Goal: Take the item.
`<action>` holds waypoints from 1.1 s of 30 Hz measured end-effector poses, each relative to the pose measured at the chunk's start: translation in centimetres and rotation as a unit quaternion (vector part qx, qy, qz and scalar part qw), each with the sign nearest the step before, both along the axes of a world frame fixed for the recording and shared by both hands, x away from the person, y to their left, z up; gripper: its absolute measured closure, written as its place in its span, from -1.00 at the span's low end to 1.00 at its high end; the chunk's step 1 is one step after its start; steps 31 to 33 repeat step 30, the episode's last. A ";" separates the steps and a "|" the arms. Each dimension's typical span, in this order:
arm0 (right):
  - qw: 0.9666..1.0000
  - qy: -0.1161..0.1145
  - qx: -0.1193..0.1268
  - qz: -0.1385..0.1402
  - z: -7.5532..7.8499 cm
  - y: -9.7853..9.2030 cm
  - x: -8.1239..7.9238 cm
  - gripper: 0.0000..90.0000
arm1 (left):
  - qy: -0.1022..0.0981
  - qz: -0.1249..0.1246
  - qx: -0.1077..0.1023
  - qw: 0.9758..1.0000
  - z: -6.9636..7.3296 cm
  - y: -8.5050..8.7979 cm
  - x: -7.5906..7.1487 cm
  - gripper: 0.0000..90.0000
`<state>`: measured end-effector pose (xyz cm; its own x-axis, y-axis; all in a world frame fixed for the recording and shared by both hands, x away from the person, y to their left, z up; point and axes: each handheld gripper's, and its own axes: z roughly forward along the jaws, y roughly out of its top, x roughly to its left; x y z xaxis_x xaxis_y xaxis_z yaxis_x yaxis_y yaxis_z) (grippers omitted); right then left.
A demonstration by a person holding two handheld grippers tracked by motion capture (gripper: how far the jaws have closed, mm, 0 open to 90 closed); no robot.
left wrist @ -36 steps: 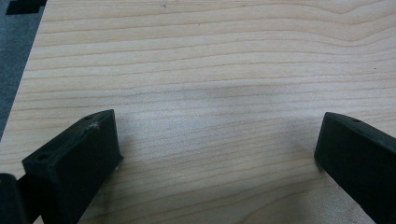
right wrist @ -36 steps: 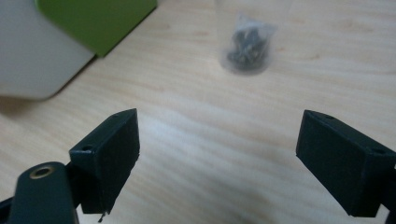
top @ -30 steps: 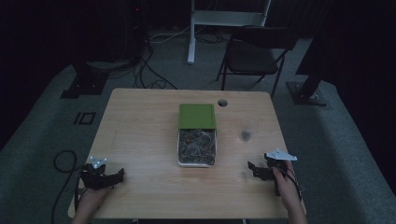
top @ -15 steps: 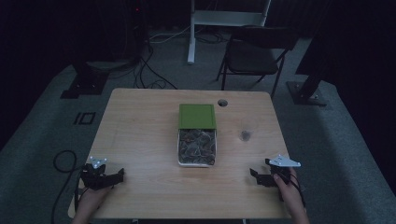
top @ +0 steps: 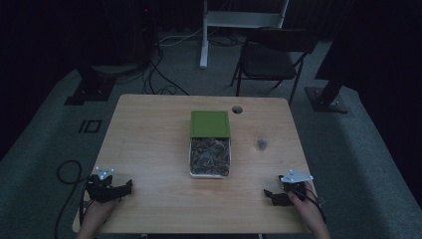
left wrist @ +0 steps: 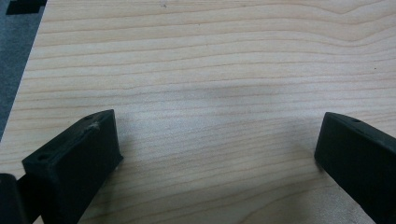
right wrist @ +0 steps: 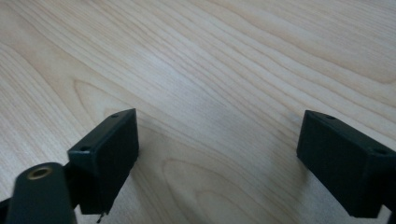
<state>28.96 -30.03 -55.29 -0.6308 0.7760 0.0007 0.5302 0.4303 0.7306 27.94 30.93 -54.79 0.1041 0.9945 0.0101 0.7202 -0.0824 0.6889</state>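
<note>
Grippers number two, both low over the wooden table: the left gripper and the right gripper, each with jaws spread wide and nothing between them. One open tray of dark bits sits midway between them, farther out, with one green lid touching its far end. One chair stands beyond the table.

Two black grippers — blocky jaws, grey three-cornered plates, trailing cables
</note>
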 end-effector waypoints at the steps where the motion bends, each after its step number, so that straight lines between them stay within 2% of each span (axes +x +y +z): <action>1: 1.000 0.001 0.000 -0.007 0.0 -0.2 -0.1 -0.73 | 0.000 0.000 0.000 1.000 0.0 0.0 0.0 -0.99; 9: 1.000 0.002 0.000 0.007 0.0 -0.5 -0.6 -0.73 | 0.000 0.000 0.000 1.000 0.0 0.0 0.0 -0.99; 22: 1.000 0.003 -0.001 0.005 0.0 -0.5 -0.6 -0.75 | 0.000 0.005 0.000 1.000 0.0 -0.1 -0.1 -0.99; 24: 1.000 0.003 -0.001 0.005 0.0 -0.5 -0.6 -0.75 | 0.000 0.028 0.001 1.000 0.0 -0.3 -0.1 -0.99; 25: 1.000 0.003 -0.001 0.004 0.0 -0.5 -0.6 -0.75 | 0.000 0.028 0.001 1.000 0.0 -0.3 -0.1 -0.99; 28: 1.000 0.003 -0.001 0.004 0.0 -0.5 -0.6 -0.75 | 0.000 0.049 0.000 0.999 0.0 -0.5 0.0 -0.99; 33: 1.000 0.003 -0.001 0.004 0.0 -0.5 -0.6 -0.75 | 0.000 0.051 0.000 0.999 0.0 -0.6 0.0 -0.99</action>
